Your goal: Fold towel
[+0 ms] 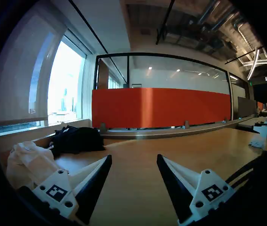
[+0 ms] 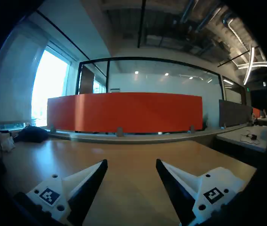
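Towel [image 1: 28, 162], cream and crumpled, lies lower left on the worktop [image 1: 152, 147]; left tool [image 1: 134, 156] and right tool [image 2: 131, 161] gape empty.

I am watching the left claw [image 1: 133, 165] pointing across the counter [image 1: 141, 184], with a crumpled towel [image 1: 28, 162] lying on it just to the claw's left. A cloth bundle [image 1: 77, 139] is sitting beyond the towel, ahead-left. A partition [image 1: 160, 107] is running along the counter's far edge, straight ahead. From the right claw [image 2: 131, 167], that bundle is lying far off left, and a side desk [image 2: 243, 137] is standing to the right.
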